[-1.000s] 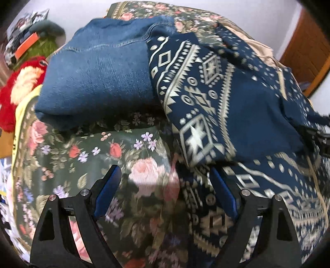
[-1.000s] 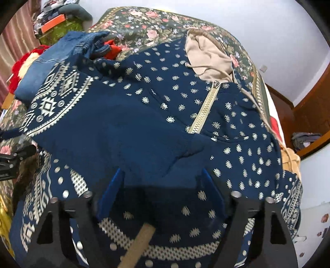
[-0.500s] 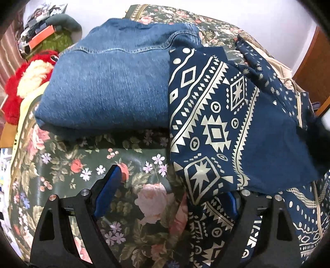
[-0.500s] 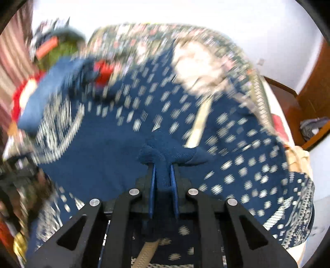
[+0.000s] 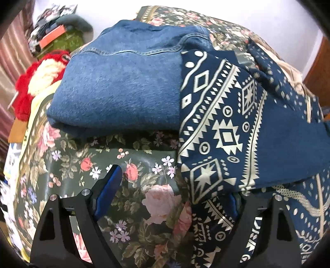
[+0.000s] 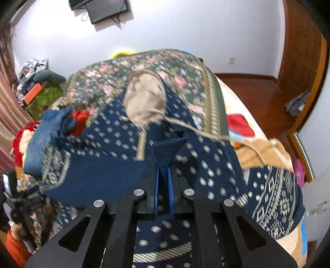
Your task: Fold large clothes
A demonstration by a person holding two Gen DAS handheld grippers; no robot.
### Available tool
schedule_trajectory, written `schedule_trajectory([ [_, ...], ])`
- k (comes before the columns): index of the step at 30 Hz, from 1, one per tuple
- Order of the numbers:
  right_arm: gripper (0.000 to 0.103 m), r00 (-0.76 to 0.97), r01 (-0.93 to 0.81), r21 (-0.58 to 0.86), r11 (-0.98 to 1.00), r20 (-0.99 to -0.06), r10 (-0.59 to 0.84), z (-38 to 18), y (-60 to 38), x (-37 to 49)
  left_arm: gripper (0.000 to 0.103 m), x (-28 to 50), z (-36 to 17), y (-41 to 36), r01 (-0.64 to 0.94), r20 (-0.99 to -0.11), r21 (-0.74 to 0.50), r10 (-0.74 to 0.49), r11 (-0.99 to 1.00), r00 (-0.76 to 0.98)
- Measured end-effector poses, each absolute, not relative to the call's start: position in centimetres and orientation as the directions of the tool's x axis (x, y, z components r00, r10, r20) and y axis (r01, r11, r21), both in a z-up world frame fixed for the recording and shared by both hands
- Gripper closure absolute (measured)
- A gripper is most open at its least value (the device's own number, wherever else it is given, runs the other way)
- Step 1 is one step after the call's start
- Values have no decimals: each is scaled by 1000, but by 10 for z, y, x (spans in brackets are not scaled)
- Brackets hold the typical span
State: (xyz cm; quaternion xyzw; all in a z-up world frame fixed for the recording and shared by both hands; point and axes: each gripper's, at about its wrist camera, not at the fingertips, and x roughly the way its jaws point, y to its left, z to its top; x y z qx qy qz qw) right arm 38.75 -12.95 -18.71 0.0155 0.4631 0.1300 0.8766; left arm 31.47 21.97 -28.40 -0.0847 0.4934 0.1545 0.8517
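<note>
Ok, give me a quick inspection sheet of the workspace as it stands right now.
Surface: bed with floral cover, mostly under clothes.
Job's things: navy patterned hoodie spread out, beige hood lining up; a pinched fold of it lifted.
Clutter: folded jeans beside the hoodie; red plush item and a pile at the bed's far edge.
Grippers: right gripper shut on the hoodie; left gripper open over the hoodie's edge.
Cables: hoodie drawstring loose.
Surroundings: wall-mounted screen, wooden door frame.

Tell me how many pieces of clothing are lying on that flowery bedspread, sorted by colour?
Navy patterned hoodie: 1, pinched by the right gripper
Blue denim jeans, folded: 1
Red garment, partly hidden: 1
Total: 3
</note>
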Motion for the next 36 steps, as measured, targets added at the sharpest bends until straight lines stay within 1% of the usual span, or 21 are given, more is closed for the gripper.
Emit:
schedule_trajectory([
  [3, 96, 509, -173, 166, 971, -829, 232, -201, -147, 384, 16, 308, -279, 222, -363, -858, -18, 172, 931, 483],
  [7, 96, 490, -122, 155, 980, -849, 195, -214, -170, 381, 16, 307, -280, 217, -357, -854, 17, 199, 934, 481],
  [12, 95, 413, -125, 127, 984, -895, 168, -240, -179, 382, 16, 312, -290, 220, -374, -869, 28, 208, 927, 449],
  [14, 92, 399, -113, 131, 985, -902, 165, -244, -182, 381, 16, 312, -292, 222, -385, -873, 20, 204, 923, 443],
  [17, 82, 371, -98, 123, 987, -916, 151, -245, -187, 380, 16, 310, -292, 222, -385, -877, 28, 207, 922, 433],
  [19, 66, 361, -92, 112, 989, -922, 138, -243, -191, 377, 16, 307, -289, 219, -372, -878, 49, 218, 927, 427],
  [21, 58, 365, -92, 105, 990, -922, 131, -237, -197, 373, 16, 303, -285, 215, -354, -877, 74, 230, 932, 421],
  [23, 56, 373, -93, 106, 990, -918, 133, -230, -202, 369, 16, 297, -279, 210, -338, -873, 101, 246, 936, 421],
  [24, 53, 373, -91, 107, 990, -918, 134, -225, -205, 367, 16, 293, -274, 207, -324, -870, 112, 250, 939, 424],
  [25, 47, 373, -91, 114, 989, -917, 140, -222, -208, 365, 16, 291, -271, 205, -315, -869, 114, 249, 942, 428],
  [27, 42, 392, -86, 139, 987, -905, 162, -211, -216, 361, 16, 286, -259, 200, -292, -864, 111, 237, 950, 444],
  [32, 40, 459, -74, 163, 984, -870, 179, -180, -236, 352, 16, 278, -217, 180, -239, -830, 97, 211, 966, 517],
  [36, 33, 530, -49, 195, 979, -826, 191, -153, -259, 345, 16, 282, -182, 160, -195, -788, 62, 168, 979, 592],
])
